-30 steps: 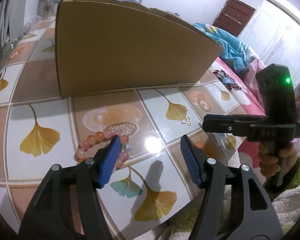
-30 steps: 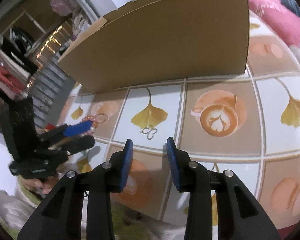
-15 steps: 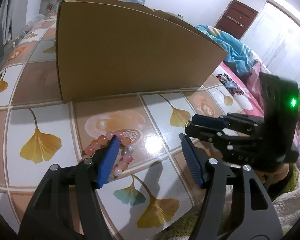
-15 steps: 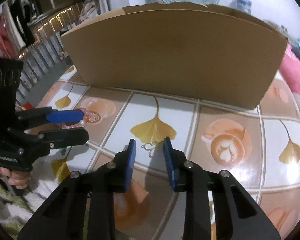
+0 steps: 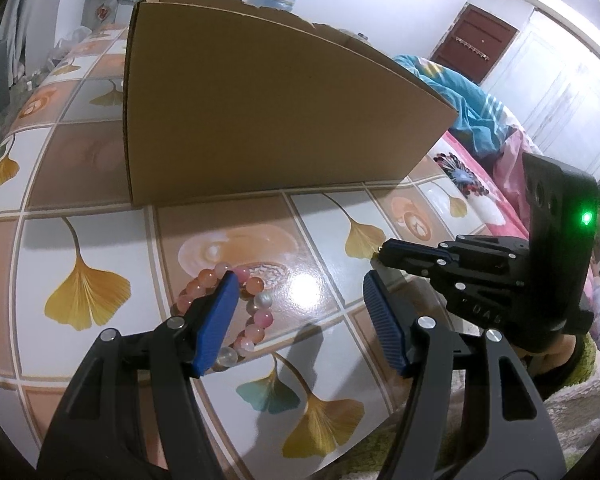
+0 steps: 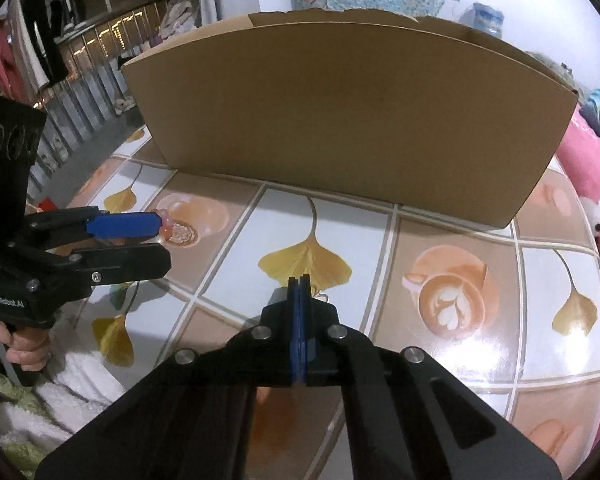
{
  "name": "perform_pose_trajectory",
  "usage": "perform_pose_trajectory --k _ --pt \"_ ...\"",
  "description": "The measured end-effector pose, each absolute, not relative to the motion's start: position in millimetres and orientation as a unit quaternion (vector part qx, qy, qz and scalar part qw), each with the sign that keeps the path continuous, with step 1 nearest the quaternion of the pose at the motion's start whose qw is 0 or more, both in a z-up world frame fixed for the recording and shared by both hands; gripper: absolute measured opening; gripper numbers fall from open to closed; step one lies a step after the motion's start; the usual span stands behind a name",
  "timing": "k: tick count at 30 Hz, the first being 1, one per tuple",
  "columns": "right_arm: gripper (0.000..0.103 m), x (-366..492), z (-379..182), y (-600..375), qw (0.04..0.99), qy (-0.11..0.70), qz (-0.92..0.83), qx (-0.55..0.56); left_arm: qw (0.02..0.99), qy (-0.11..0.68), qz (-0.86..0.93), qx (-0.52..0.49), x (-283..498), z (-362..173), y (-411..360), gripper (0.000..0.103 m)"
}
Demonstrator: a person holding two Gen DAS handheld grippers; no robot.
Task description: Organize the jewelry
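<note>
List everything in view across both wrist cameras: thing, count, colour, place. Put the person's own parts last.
cardboard box: one, brown, open-topped, standing at the back of the table.
tablecloth: one, glossy tiles printed with yellow ginkgo leaves and coffee cups, covering the table.
bead bracelet: one, pink, orange and clear beads, lying on the tablecloth under the left gripper's left finger.
small metal charm: one, pale metal, mostly hidden at the right gripper's tips; type unclear.
bedding: teal and pink, beyond the table on the right.
door: one, dark red-brown, far wall.
left gripper: black with blue fingers, open over the bracelet.
right gripper: black with blue fingers, closed at the charm.
hand: one, holding the left gripper's handle.
</note>
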State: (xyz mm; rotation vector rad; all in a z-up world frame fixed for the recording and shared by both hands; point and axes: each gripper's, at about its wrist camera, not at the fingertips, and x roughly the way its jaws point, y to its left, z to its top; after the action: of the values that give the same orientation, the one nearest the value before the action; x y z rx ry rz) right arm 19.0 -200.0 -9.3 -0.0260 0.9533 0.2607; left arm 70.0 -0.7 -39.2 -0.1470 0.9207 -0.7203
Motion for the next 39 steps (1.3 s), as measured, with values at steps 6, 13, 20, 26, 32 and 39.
perform_pose_trajectory --k 6,13,20,26,32,39 --pt "0.0 11.6 1.1 -210.8 0.888 0.442 0.126 0.001 0.835 0.435 -0.331 -0.056 70.2 -38.0 -4.2 0.062" --pt "0.029 10.4 3.8 -229.3 0.891 0.444 0.096 0.022 0.839 0.438 -0.321 -0.043 68.7 -37.0 -5.2 0.067" --pt "0.064 3.8 3.2 -245.6 0.896 0.44 0.044 0.038 0.855 0.435 -0.28 -0.009 63.1 -23.6 -7.7 0.072" --pt "0.072 5.6 -11.1 -252.2 0.886 0.462 0.017 0.03 0.873 0.446 -0.188 0.057 64.5 -21.2 -6.8 0.085" --pt "0.088 8.6 -19.4 -246.1 0.884 0.467 -0.003 0.002 0.866 0.477 -0.126 0.082 74.0 -32.9 -9.5 0.09" --pt "0.096 8.9 -22.8 -245.6 0.886 0.464 0.0 -0.001 0.862 0.491 -0.108 0.068 78.3 -43.0 -11.3 0.095"
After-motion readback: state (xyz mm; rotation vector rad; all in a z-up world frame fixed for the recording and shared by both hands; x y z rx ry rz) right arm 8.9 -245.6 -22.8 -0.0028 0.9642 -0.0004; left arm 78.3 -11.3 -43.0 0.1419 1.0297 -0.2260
